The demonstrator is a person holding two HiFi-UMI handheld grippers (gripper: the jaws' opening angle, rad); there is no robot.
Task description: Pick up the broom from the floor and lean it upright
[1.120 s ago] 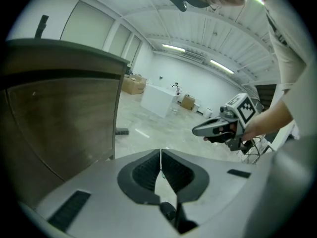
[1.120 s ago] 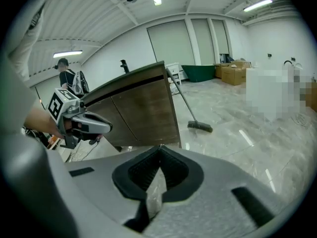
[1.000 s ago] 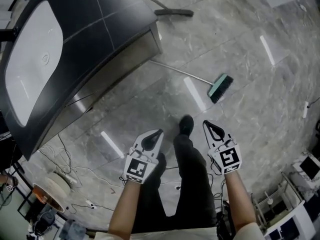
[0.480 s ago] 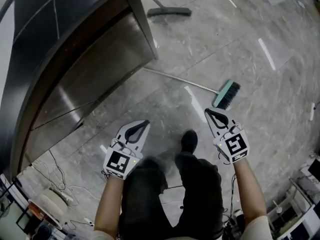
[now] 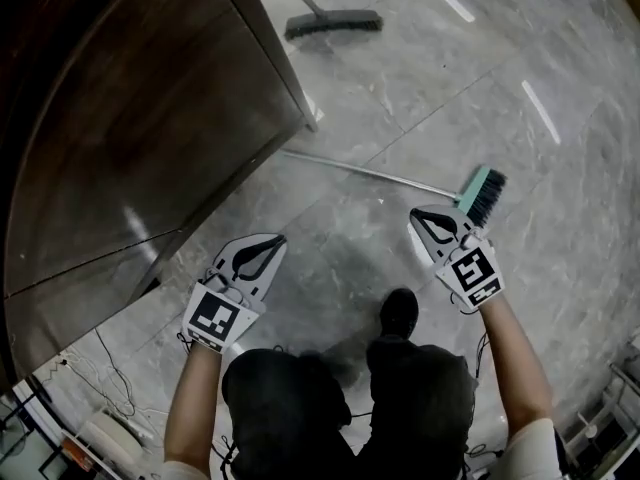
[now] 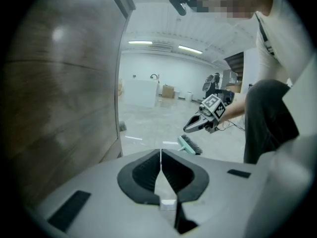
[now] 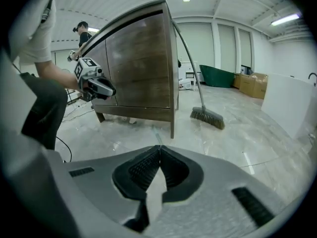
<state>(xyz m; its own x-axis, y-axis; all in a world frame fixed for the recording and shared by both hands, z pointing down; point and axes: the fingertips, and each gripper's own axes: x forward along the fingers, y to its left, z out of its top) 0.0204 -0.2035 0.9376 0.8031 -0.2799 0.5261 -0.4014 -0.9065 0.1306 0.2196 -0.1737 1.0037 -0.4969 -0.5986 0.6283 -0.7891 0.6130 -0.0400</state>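
Overhead, far broom (image 5: 335,23) handle cut off, left hand-held gripper (image 5: 278,240) closed, right hand-held gripper (image 5: 415,216) closed

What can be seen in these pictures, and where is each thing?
Green broom: one, green head, metal handle, lying on the floor just ahead of the right claw.
Dark broom: one, dark bristles, standing past the cabinet's corner.
Cabinet: one, brown wood, on the left.
Floor: grey marbled tiles.
Trousers: dark, at the bottom.
Shoe: one showing, black, between the claws.
Left claw: white, shut, empty.
Right claw: white, shut, empty.
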